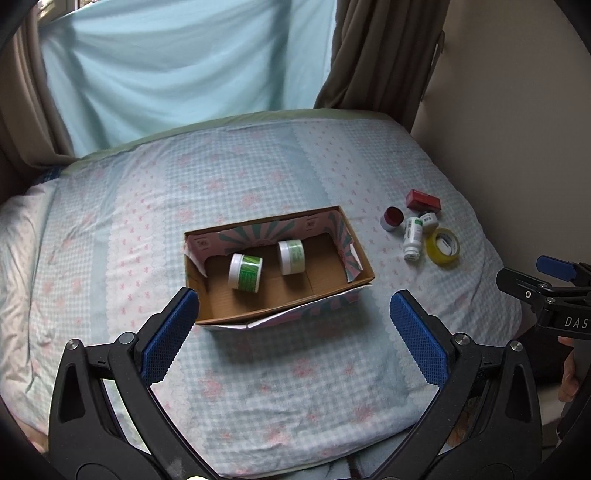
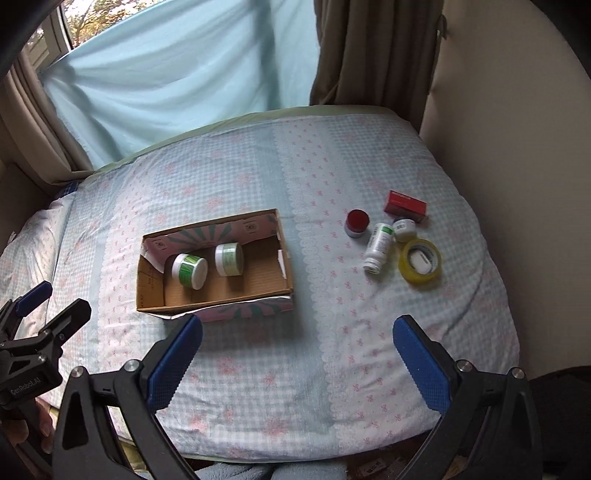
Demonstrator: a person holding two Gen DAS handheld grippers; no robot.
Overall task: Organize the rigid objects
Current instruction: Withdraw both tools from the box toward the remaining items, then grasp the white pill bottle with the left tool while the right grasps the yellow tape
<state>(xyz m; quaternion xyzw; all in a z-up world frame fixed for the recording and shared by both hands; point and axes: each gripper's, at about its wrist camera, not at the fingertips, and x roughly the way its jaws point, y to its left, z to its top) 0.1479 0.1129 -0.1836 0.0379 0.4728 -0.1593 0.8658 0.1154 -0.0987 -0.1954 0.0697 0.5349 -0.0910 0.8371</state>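
**Two jars boxed, five items wait on the bed**

Left wrist view: the left tool (image 1: pixel 293 317) hangs over the checked bedspread (image 1: pixel 258 387), its blue pads spread wide and holding nothing. Just beyond them sits an open cardboard box (image 1: pixel 332 266) with two white jars lying on their sides: one with a bright green label (image 1: pixel 245 272), one with a pale green label (image 1: pixel 291 256); the print on both is too small to read. Well to the right of the box lie a red carton (image 1: pixel 423 200), a red-lidded jar (image 1: pixel 392 218), a white bottle (image 1: pixel 413 238) on its side, a small white jar (image 1: pixel 429 220) and a roll of yellow tape (image 1: pixel 442 246), clustered close together. At the right edge the right tool (image 1: pixel 546 280) shows side-on, its body marked "DAS", the rest cut off.

Right wrist view: the right tool (image 2: pixel 297 345) is likewise spread and empty above the bedspread (image 2: pixel 258 406). The box (image 2: pixel 258 291) lies ahead and left, the cluster ahead and right, with the red carton (image 2: pixel 405 205) farthest and the tape (image 2: pixel 421 261) nearest. Only here is the left tool (image 2: pixel 48 306) seen from outside, lettered "GenRobot.AI", and trees through a window (image 2: pixel 96 18).
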